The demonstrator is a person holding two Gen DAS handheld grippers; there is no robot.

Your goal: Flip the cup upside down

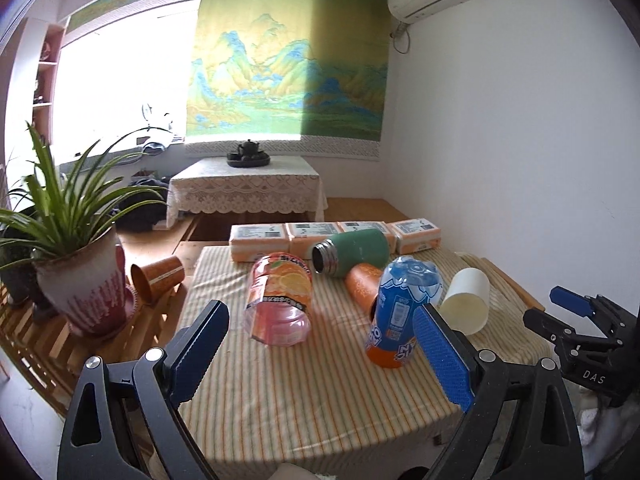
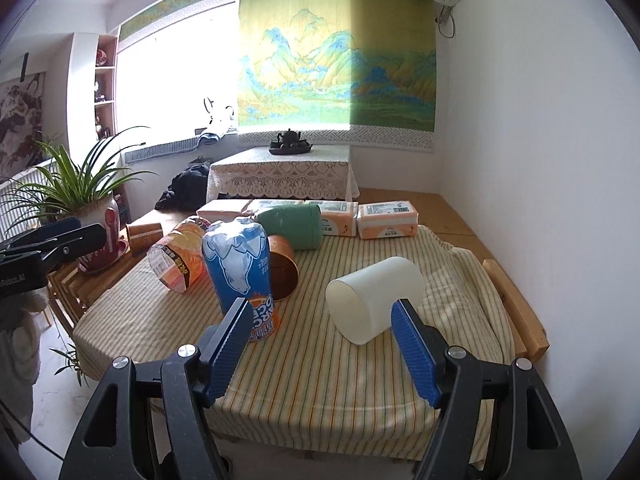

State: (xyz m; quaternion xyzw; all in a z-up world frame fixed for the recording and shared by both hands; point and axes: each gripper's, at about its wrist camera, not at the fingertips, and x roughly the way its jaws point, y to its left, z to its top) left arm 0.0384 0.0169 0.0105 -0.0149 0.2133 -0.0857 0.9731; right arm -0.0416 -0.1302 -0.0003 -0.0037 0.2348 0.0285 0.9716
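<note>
A white cup [image 2: 374,298] lies on its side on the striped tablecloth [image 2: 320,368], mouth toward me; it also shows in the left wrist view [image 1: 467,299]. A blue-and-orange cup [image 2: 240,270] stands upside down, also in the left wrist view [image 1: 404,310]. An orange paper cup [image 2: 282,266] lies on its side behind it. An orange-labelled clear cup [image 1: 278,300] lies tipped. My right gripper [image 2: 320,344] is open and empty, just short of the white cup. My left gripper [image 1: 320,352] is open and empty above the near table edge.
A green flask [image 1: 352,252] lies on its side before a row of tissue packs [image 1: 336,236]. A potted plant [image 1: 80,280] and another orange cup [image 1: 156,278] sit on a wooden rack at left. A wall is at right.
</note>
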